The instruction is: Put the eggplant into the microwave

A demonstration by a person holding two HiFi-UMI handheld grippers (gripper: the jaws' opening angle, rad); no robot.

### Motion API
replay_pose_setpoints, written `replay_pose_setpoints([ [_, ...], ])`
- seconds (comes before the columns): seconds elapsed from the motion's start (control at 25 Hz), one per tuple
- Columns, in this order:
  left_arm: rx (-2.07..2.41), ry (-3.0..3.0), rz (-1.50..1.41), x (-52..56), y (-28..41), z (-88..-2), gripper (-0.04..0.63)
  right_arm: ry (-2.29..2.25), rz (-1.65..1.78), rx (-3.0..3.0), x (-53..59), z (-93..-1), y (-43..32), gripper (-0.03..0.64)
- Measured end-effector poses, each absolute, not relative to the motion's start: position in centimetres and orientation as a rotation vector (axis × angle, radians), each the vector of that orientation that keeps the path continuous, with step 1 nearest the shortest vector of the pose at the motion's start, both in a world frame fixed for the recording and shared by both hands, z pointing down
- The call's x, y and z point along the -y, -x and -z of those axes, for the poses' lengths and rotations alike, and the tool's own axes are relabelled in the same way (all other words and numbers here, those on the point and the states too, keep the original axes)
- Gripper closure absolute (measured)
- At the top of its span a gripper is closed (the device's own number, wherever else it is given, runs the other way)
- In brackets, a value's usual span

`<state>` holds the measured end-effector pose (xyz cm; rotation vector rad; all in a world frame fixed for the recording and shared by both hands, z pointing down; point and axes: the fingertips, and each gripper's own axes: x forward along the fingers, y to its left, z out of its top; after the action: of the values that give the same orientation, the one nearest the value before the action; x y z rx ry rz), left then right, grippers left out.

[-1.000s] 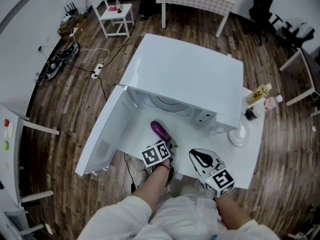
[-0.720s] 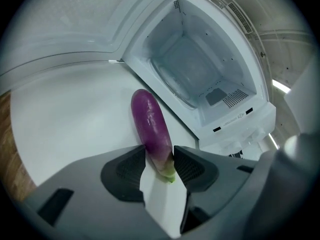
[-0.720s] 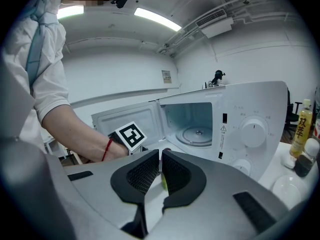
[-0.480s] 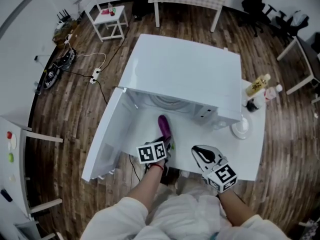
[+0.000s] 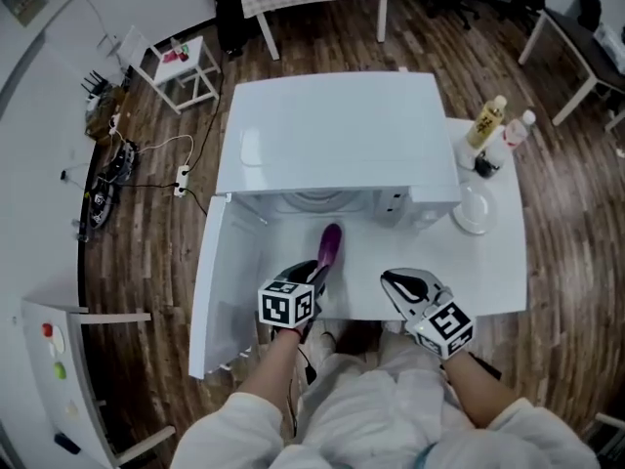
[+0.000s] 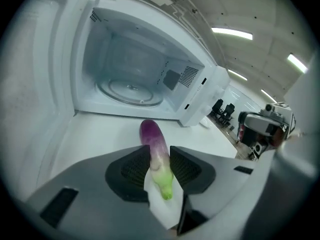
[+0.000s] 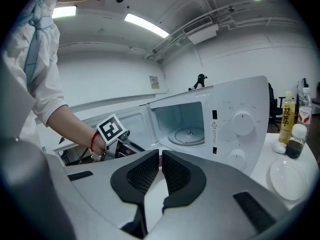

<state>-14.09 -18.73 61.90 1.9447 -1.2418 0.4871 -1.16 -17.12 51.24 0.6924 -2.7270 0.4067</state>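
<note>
The step in hand is the pick-up. The left gripper (image 6: 159, 153) has its fingers closing on the eggplant (image 6: 151, 136), and the pads already press on its pale green stem end from both sides. The eggplant sits just in front of the microwave (image 5: 332, 135), above the white worktop (image 5: 488, 262), with its purple end pointing at the open cavity. It is not yet inside. The door (image 5: 220, 281) stands swung wide to the left, so the way in looks clear.

The right gripper (image 7: 161, 160) hangs beside it over the worktop's front edge, its fingers drawn together with nothing between them.

The next move probably calls for carrying the eggplant forward through the opening, keeping it low enough to clear the top edge, and setting it down on the glass turntable (image 6: 131, 90) before letting go.

By count there are one eggplant, one microwave and one turntable. Two grippers are at work. On the right end of the worktop stand three bottles: a yellow one (image 5: 486, 122), a clear one (image 5: 515, 130) and a small dark one (image 5: 483, 164), with a single white saucer (image 5: 473, 210) near them
</note>
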Motion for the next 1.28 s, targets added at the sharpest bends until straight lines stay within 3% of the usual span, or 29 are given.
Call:
replay_pose_setpoints([
  [0.84,1.165,-2.107,-1.028,17.8,13.7,-65.5,0.465,-0.833,-0.425,2.677,15.4,-52.2,-0.1,0.577],
  [1.28,1.241,-1.979,-1.060,17.7,14.6,-66.7,0.423,-0.824,-0.437,2.680,15.3,-51.8,0.0,0.578],
])
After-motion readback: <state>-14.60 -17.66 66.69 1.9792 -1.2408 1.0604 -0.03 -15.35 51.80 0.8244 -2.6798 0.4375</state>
